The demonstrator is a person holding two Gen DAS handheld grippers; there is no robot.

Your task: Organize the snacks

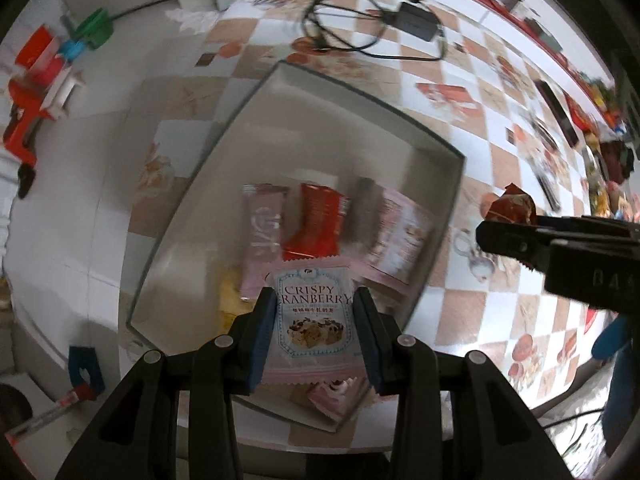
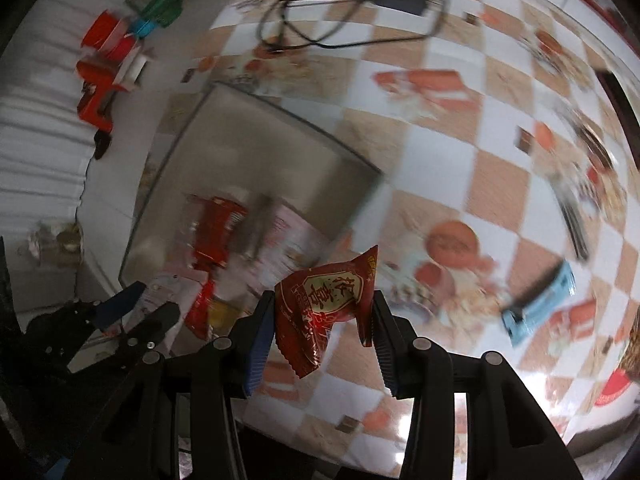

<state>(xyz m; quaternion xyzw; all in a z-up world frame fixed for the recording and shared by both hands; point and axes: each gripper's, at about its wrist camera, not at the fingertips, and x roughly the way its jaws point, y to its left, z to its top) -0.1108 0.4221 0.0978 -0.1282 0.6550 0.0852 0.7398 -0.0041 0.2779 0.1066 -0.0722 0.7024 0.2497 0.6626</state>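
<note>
My left gripper is shut on a pink and blue Crispy Cranberry packet, held over the near end of a grey tray. The tray holds several snack packets, among them a red one and a pink one. My right gripper is shut on a dark red snack packet, held above the checkered tablecloth just right of the tray. In the left wrist view the right gripper and its red packet show at the right. The left gripper shows at the right wrist view's lower left.
A black power adapter with coiled cable lies at the table's far end. A light blue object lies on the cloth to the right. Red and green items sit on the white surface to the left. More clutter lines the table's right edge.
</note>
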